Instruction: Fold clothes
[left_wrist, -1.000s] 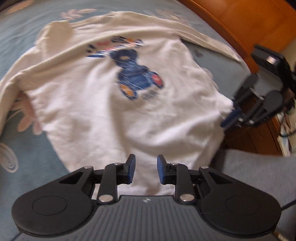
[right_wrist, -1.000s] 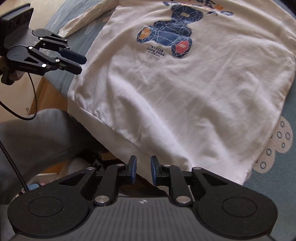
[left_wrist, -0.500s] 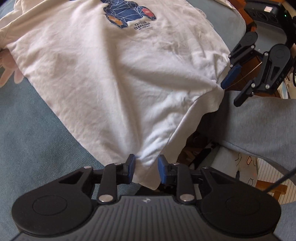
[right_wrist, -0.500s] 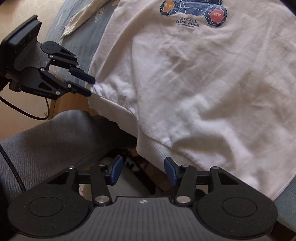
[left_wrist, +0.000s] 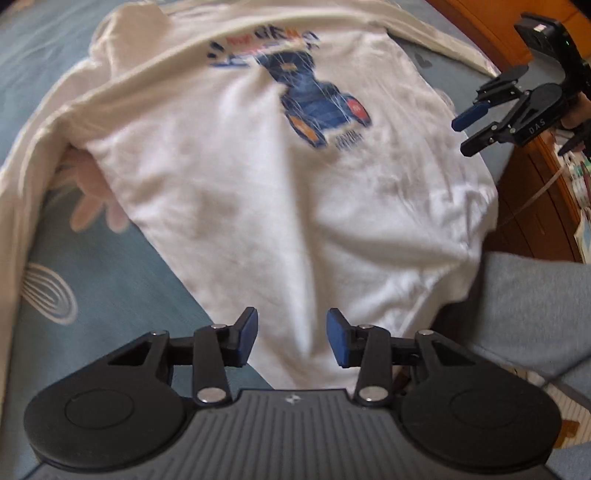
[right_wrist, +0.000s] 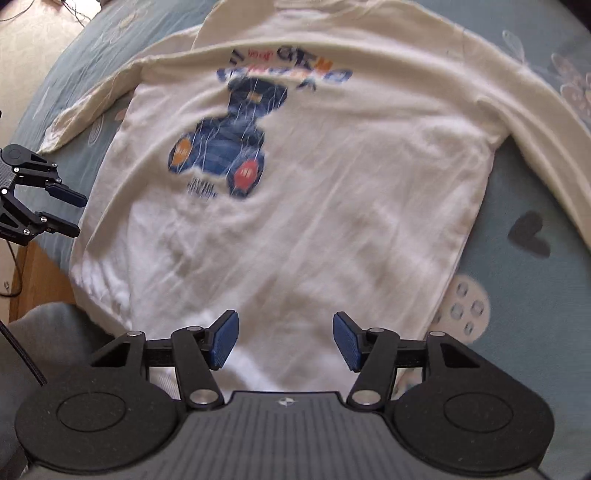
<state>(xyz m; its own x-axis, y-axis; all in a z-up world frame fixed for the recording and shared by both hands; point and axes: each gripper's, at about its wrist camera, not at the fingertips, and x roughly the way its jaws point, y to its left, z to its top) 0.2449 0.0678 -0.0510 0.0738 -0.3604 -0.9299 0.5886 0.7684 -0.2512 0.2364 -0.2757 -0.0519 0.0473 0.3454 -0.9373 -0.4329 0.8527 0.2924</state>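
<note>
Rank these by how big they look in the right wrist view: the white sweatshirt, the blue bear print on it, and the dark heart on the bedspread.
1. White sweatshirt, filling most of the view.
2. Blue bear print on its chest.
3. Dark heart on the bedspread, clearly smallest.
All lie at a similar distance, so the order is safe.

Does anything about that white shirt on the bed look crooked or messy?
Yes. The shirt is wrinkled, and its bottom hem hangs over the edge of the bed instead of lying flat. One sleeve trails out sideways. Nothing looks torn or spilled.
</note>
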